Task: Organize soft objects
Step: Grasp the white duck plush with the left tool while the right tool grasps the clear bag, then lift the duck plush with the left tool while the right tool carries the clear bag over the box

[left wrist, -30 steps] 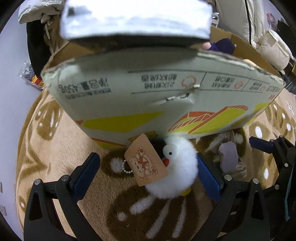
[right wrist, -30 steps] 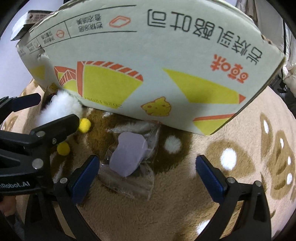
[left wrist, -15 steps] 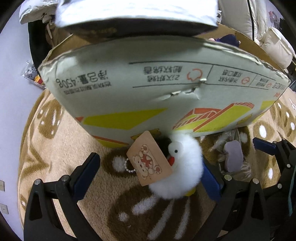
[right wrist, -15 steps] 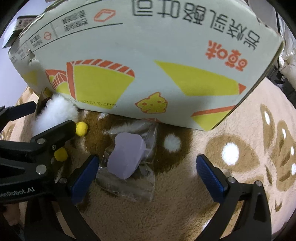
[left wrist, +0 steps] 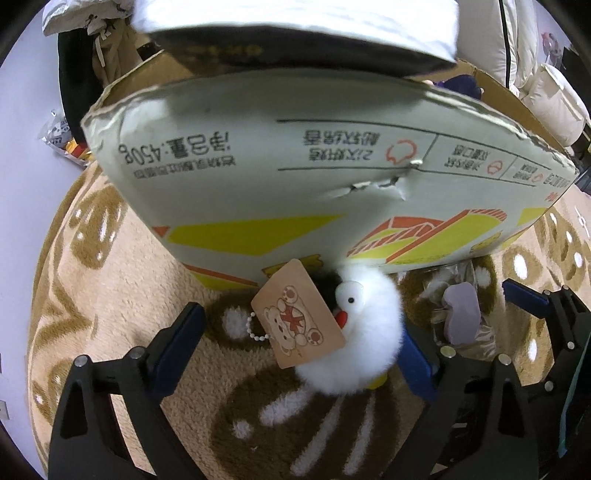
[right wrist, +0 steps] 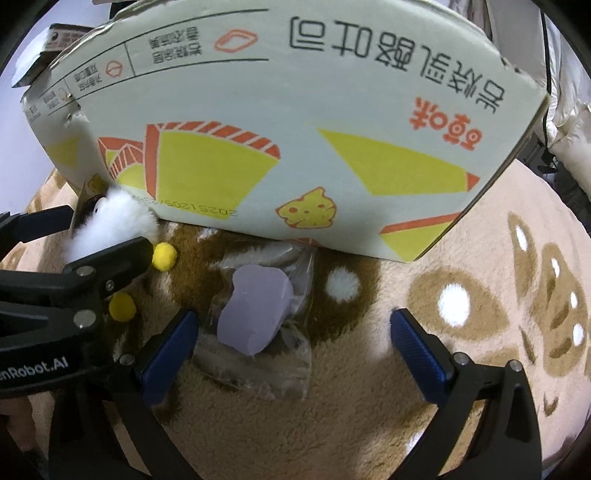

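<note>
A white fluffy plush duck (left wrist: 364, 339) with a paper tag (left wrist: 297, 323) lies on the rug against the cardboard box (left wrist: 258, 177). My left gripper (left wrist: 299, 347) is open, its fingers either side of the duck, the right finger touching it. The duck also shows in the right wrist view (right wrist: 110, 225), with its yellow feet (right wrist: 164, 256). A purple soft piece in a clear bag (right wrist: 255, 314) lies by the box. My right gripper (right wrist: 295, 350) is open around the bag, which sits close to its left finger (right wrist: 166, 354).
The tall box (right wrist: 295, 110) fills the space ahead, with a grey pack (left wrist: 295, 29) on top. The brown patterned rug (right wrist: 480, 295) extends right. Pale padded clothing (left wrist: 546, 88) lies at the far right.
Both grippers have edged forward towards the box. The duck and the bag sit slightly deeper between the fingers. Nothing has been gripped.
</note>
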